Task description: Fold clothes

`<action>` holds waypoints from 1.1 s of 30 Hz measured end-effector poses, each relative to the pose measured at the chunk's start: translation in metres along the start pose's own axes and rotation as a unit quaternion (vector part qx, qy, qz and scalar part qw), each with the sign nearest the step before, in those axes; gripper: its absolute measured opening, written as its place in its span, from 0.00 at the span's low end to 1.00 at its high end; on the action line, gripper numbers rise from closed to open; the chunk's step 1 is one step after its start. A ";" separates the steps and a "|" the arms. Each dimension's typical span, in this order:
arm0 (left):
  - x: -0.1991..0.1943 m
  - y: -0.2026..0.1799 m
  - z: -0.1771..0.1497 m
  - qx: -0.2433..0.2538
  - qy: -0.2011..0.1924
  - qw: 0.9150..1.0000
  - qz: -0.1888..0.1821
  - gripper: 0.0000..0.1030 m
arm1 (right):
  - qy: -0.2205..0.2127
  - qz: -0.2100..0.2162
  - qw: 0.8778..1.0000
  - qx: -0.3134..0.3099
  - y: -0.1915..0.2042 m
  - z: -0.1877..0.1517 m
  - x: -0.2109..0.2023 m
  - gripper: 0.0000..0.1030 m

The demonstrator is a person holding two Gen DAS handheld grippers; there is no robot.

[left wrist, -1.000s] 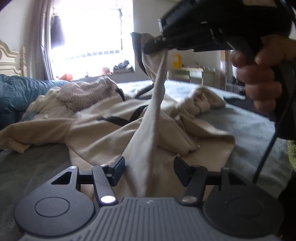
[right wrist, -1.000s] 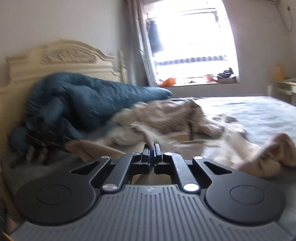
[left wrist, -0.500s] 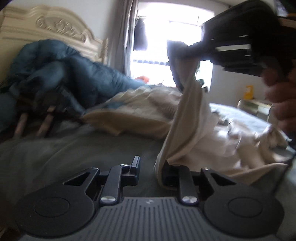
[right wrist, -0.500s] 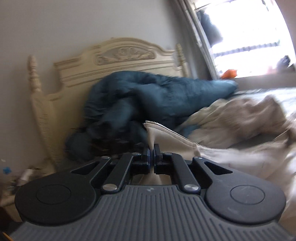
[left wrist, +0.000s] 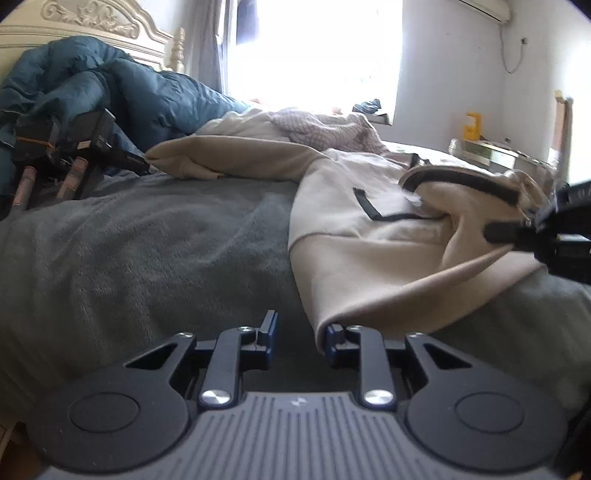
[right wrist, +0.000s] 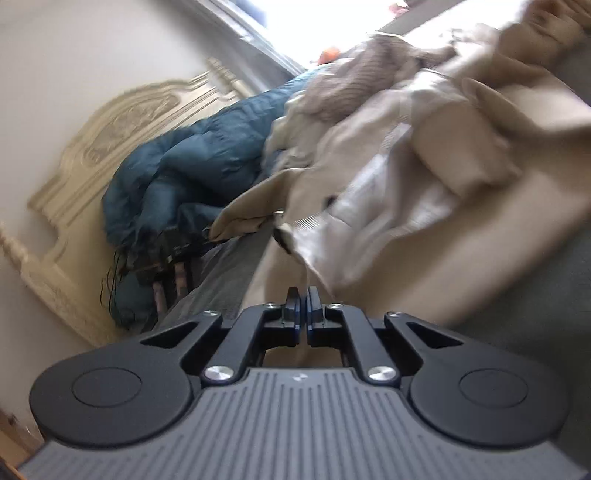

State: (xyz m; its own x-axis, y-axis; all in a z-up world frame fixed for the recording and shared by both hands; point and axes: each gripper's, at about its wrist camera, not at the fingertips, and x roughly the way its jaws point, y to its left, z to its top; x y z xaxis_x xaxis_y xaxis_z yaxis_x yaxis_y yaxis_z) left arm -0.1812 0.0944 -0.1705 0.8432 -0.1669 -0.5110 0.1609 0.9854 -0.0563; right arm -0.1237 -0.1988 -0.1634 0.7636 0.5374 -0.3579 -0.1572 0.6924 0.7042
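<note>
A beige zip-up garment [left wrist: 369,266] with black trim lies spread on the grey bed cover [left wrist: 147,240]. My left gripper [left wrist: 299,328] hovers low at its near hem corner. Its jaws are opening; the hem edge hangs against the inner face of the right finger [left wrist: 334,338], and the pads do not press on it. At the right edge of the left wrist view, my right gripper [left wrist: 493,232] is shut on a raised fold of the same garment near its collar. In the rolled right wrist view the right gripper [right wrist: 303,295] shows its pads together, beige cloth [right wrist: 406,229] running out from them.
A blue duvet [left wrist: 110,92] is bunched against the cream headboard [left wrist: 92,18]. Dark equipment with copper-coloured legs [left wrist: 74,155] lies at the bed's left. More clothes [left wrist: 321,125] are heaped toward the bright window. A desk [left wrist: 498,151] stands at the far right.
The right gripper has come down from overhead to bed level, laying the hanging garment out flat. The left jaws narrowed around the hem. The right wrist view has rolled steeply.
</note>
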 end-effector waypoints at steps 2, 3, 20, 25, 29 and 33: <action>-0.008 0.003 -0.005 -0.002 0.010 1.000 -0.018 0.36 | 0.000 -0.010 1.000 0.018 -0.009 -0.008 -0.007 0.02; -0.012 0.005 -0.007 -0.004 0.015 1.000 -0.026 0.36 | 0.001 -0.016 1.000 0.024 -0.015 -0.011 -0.009 0.02; 0.019 0.030 0.045 -0.084 -0.022 0.992 -0.091 0.57 | 0.013 -0.064 0.998 -0.010 -0.046 -0.004 -0.063 0.08; 0.053 0.024 0.054 -0.100 0.004 0.991 -0.092 0.58 | -0.066 -0.152 0.980 -0.110 -0.038 0.049 -0.080 0.41; 0.073 0.019 0.055 -0.112 0.016 0.991 -0.076 0.58 | -0.052 -0.214 0.962 -0.161 -0.055 0.094 -0.049 0.59; 0.084 0.016 0.057 -0.113 0.020 0.992 -0.056 0.58 | 0.005 -0.244 0.942 -0.230 -0.067 0.118 -0.013 0.59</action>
State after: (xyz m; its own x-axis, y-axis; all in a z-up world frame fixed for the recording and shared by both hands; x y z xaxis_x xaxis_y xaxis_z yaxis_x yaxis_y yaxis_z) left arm -0.0785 0.0939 -0.1654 0.8051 -0.2780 -0.5239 0.1284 0.9441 -0.3036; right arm -0.0496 -0.3087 -0.1335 0.8096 0.1042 -0.5777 -0.0461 0.9924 0.1144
